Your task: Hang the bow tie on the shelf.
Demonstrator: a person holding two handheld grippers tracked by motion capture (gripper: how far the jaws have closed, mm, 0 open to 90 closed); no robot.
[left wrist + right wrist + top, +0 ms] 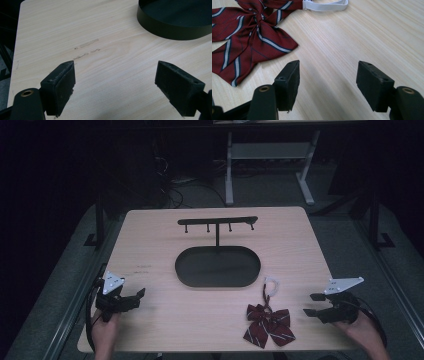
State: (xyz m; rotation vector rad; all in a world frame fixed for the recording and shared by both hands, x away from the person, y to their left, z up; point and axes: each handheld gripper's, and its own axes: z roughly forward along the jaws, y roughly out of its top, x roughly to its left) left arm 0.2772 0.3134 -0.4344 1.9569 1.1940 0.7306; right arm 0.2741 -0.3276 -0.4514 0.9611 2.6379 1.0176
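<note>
Two spread, empty claws hovering, left claw (131, 297) near the surface (150, 330) edge, right claw (312, 304) just beside the striped bow tie (268, 324) lying below the black stand (218, 266), probably calling for pinching the knot.

a pale wood-grain surface (150, 235) carries a black oval tray (218, 266) with an upright hook rack (218, 222) at its far side, and near the front a dark red striped bow tie (268, 324) with a white elastic strap (271, 285).

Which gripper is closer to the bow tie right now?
Right. The right gripper sits just right of the bow tie, fingers open; the left gripper is across the table at its left edge.
</note>
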